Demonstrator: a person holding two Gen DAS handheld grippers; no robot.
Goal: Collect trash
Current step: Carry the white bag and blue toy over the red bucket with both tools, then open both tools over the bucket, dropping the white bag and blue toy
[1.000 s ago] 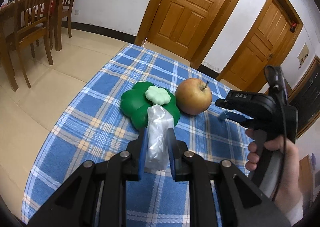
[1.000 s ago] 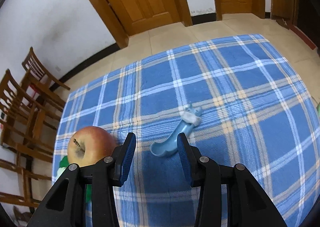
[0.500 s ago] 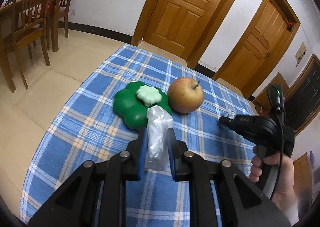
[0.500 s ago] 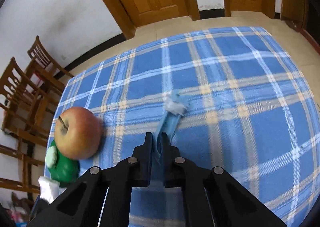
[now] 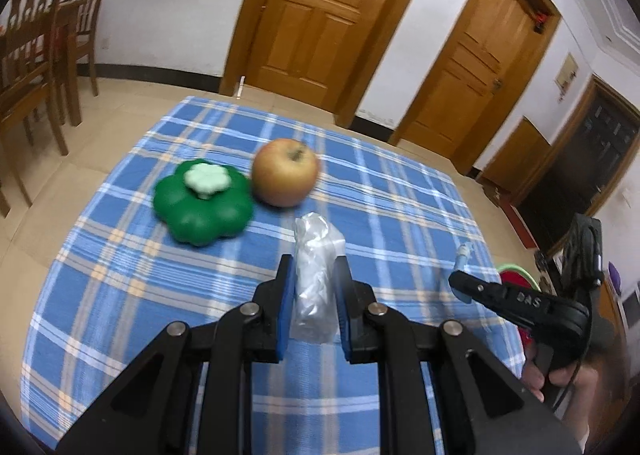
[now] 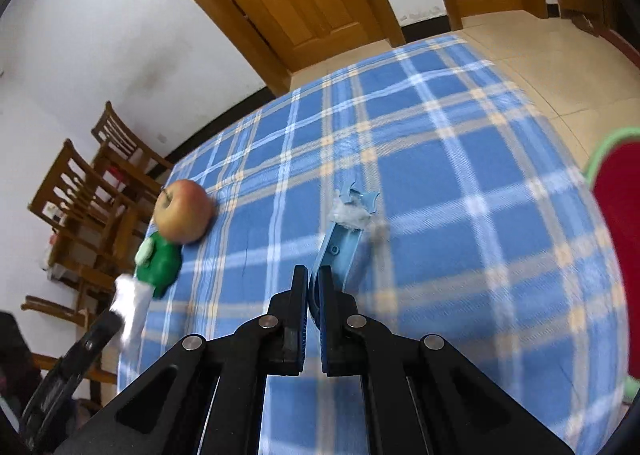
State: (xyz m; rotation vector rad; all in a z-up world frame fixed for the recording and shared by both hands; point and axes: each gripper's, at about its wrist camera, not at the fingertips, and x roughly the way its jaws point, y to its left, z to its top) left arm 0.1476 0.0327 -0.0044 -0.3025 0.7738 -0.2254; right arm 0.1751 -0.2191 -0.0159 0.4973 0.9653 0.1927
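- Apple (image 5: 286, 171) sits on the plaid cloth (image 5: 400, 191), touching the green clover toy (image 5: 204, 207).
- Left gripper (image 5: 313, 283) clamps a clear plastic wrapper (image 5: 316, 267) near the apple.
- Right gripper (image 6: 314, 287) pinches a blue spoon (image 6: 340, 239), well apart from the apple.

Right tongs (image 6: 314, 283) clamped on the near end of a pale blue plastic piece (image 6: 340, 239), white fluff (image 6: 350, 211) stuck at its far end. Blue plaid worktop (image 6: 460, 175) below. Apple (image 6: 183, 211) touching a green clover-shaped toy (image 6: 160, 261) at left. Left tongs (image 6: 112, 319) gripping a crumpled clear wrapper (image 6: 130, 303). Red, green-rimmed bin (image 6: 618, 223) at right edge.
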